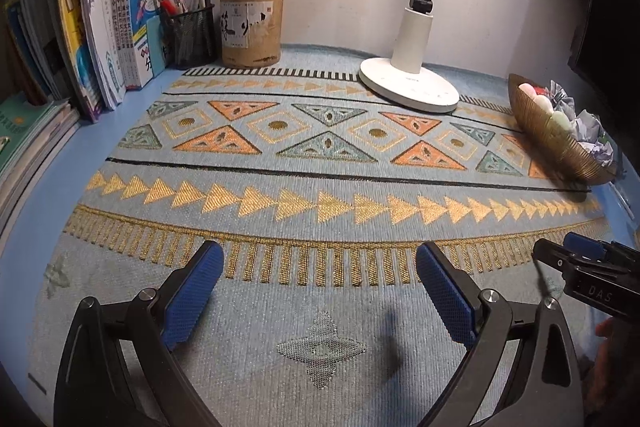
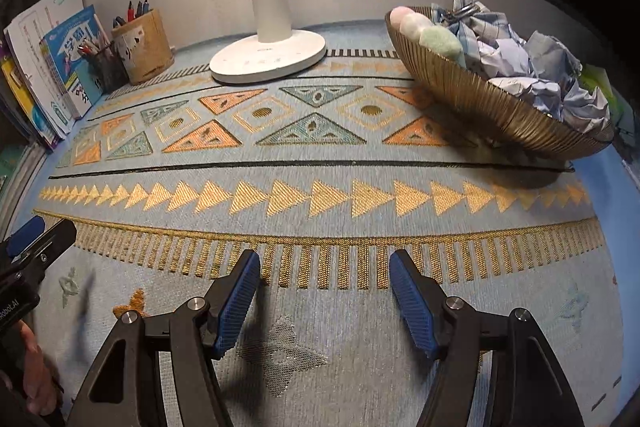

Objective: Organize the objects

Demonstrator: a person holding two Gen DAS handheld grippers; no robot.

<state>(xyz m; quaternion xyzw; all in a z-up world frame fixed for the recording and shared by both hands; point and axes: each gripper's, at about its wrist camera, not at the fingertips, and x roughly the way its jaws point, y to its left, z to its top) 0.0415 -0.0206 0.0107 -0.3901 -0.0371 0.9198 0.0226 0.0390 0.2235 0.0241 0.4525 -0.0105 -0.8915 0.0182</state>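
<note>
My left gripper [image 1: 318,259] is open and empty, low over the patterned mat [image 1: 320,187]. My right gripper [image 2: 325,267] is open and empty over the same mat [image 2: 320,195]; it also shows at the right edge of the left wrist view [image 1: 576,255]. A gold ribbed bowl [image 2: 480,99] at the right holds crumpled blue paper [image 2: 540,67] and pastel puff balls [image 2: 424,27]; it shows in the left wrist view [image 1: 552,139] too. A wooden pen holder [image 1: 251,27] and a black mesh pen cup [image 1: 192,35] with pens stand at the back left.
A white desk lamp base [image 1: 408,87] stands at the back centre, also in the right wrist view [image 2: 268,59]. Upright books [image 1: 100,27] line the left side, with more books lying flat [image 1: 28,139]. A wall closes the back.
</note>
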